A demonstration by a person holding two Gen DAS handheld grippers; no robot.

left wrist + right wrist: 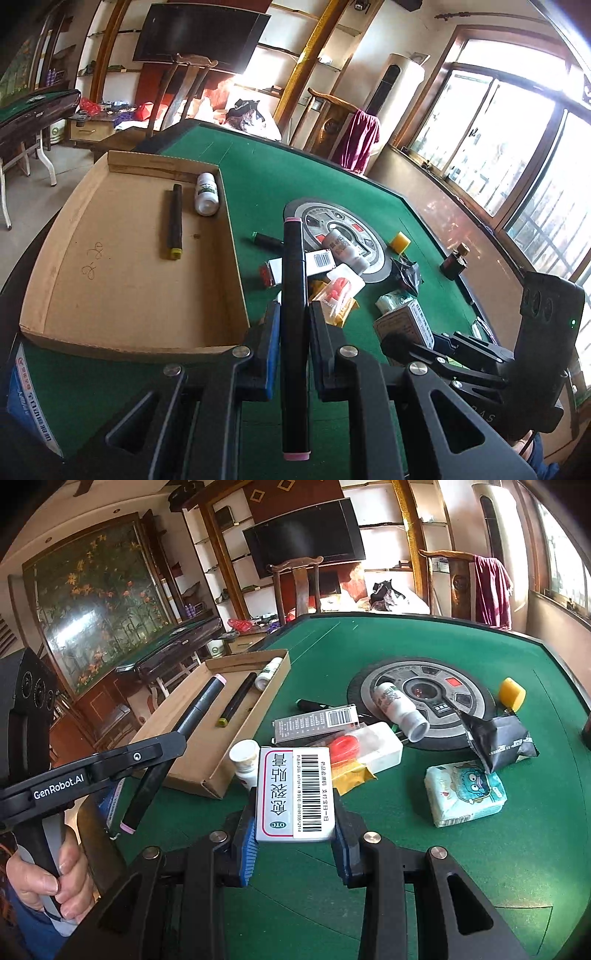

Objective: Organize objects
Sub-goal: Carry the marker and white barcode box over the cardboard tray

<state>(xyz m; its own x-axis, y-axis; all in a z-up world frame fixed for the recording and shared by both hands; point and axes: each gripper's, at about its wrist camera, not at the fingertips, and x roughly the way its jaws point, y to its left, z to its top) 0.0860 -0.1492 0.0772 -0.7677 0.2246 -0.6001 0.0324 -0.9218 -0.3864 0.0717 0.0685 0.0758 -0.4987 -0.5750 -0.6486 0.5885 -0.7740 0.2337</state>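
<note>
My left gripper (291, 321) is shut on a black marker with pink ends (293, 332), held above the green table just right of the cardboard tray (129, 280). The same marker (192, 716) shows in the right wrist view over the tray (207, 746). The tray holds a black marker with a yellow end (174, 221) and a white bottle (206, 194). My right gripper (295, 819) is shut on a white medicine box with a barcode (295, 794), held above the table near the pile.
A pile lies on the table's centre: a white bottle (400, 710) on the round hub (424, 698), a grey barcode box (316, 722), a clear case (365, 747), a black wrapper (498, 738), a tissue pack (465, 792), a yellow piece (511, 694), a small white bottle (245, 760).
</note>
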